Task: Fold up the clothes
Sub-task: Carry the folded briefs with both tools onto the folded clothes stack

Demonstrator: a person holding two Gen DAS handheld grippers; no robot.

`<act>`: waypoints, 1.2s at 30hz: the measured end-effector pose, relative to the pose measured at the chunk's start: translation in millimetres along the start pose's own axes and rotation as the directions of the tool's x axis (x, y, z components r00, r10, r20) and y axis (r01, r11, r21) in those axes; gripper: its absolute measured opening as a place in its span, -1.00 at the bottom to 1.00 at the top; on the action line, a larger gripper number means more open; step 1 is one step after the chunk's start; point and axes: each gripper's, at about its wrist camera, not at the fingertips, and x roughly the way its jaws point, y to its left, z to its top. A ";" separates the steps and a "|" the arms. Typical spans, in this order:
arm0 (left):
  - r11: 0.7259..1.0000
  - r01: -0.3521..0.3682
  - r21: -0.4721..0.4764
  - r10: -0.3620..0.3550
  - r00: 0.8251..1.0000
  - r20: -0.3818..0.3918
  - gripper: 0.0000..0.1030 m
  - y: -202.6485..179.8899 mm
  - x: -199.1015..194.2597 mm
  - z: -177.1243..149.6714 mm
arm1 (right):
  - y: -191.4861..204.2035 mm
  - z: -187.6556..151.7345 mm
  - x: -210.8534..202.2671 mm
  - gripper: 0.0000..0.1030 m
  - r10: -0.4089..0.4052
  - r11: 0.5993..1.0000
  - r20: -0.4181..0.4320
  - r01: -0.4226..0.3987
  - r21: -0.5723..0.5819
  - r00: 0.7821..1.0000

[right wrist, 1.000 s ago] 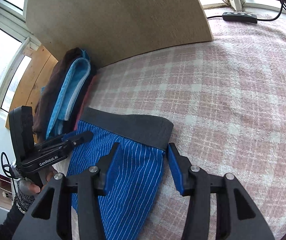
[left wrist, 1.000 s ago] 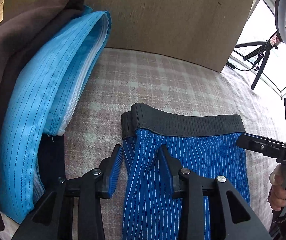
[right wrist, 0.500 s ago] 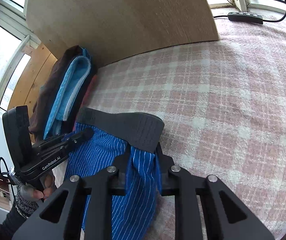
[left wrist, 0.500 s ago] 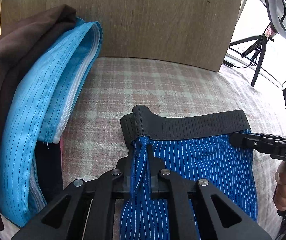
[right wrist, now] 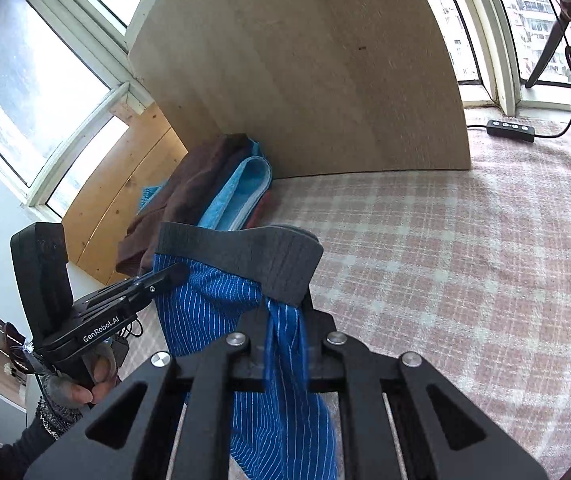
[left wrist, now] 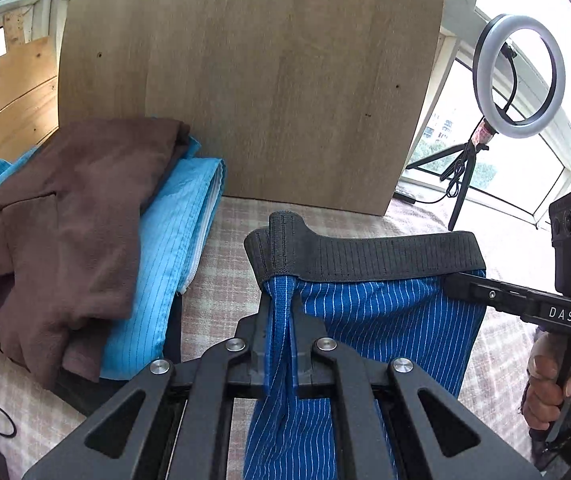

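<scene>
I have both grippers clamped on the blue striped shorts point(left wrist: 385, 320), each pinching a bunch of blue cloth just under the dark elastic waistband point(left wrist: 365, 258). The left gripper point(left wrist: 281, 332) grips the left end of the waist, the right gripper point(right wrist: 283, 332) the right end. The shorts look lifted at the waist, raised over the pink checked blanket point(right wrist: 445, 264), with the legs trailing down towards me, out of view.

The relation that matters for the fold: the waistband runs left to right between my two grippers, stretched fairly taut, and the garment's length runs from the waist back towards me. Neither hand is clearly nearer the cloth; they hold matching corners. I judge the next move needs both ends carried together, kept level, so the waistband does not twist.

At far left lies a pile of folded clothes, a brown garment point(left wrist: 65, 220) on a light blue one point(left wrist: 173, 248), beside an upright wooden board point(left wrist: 265, 80).

Readable writing: "DAS" on the right gripper as seen from the left camera, and "GenRobot.AI" on the left gripper as seen from the right camera.
</scene>
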 end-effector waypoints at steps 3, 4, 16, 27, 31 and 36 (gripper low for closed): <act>1.000 -0.017 0.016 0.015 0.997 0.079 -0.90 3.8 -45.1 -3.9 | 41.8 0.9 -22.2 -0.82 0.016 0.995 0.043 -0.011 -0.096 0.999; 0.999 -0.027 0.020 0.025 0.994 0.102 -0.90 5.9 -58.8 -5.1 | 55.9 0.2 -27.9 -0.82 0.024 0.992 0.054 -0.017 -0.126 0.998; 0.987 -0.160 -0.027 0.161 0.949 0.272 -0.90 81.4 -175.5 -1.1 | 196.4 2.4 -17.1 -0.82 0.166 0.940 0.081 -0.133 -0.313 0.983; 0.982 -0.188 -0.029 0.188 0.938 0.292 -0.90 186.9 -162.1 90.1 | 250.6 82.6 76.6 -0.82 0.157 0.941 0.089 -0.122 -0.316 0.984; 0.978 -0.207 -0.007 0.203 0.950 0.236 -0.90 221.6 -84.6 130.6 | 213.0 126.1 148.8 -0.82 0.070 0.975 0.056 -0.056 -0.216 0.996; 0.971 -0.241 -0.001 0.240 0.966 0.095 -0.89 252.9 29.9 160.0 | 173.5 157.1 239.0 -0.82 -0.136 0.967 0.011 0.135 -0.215 0.991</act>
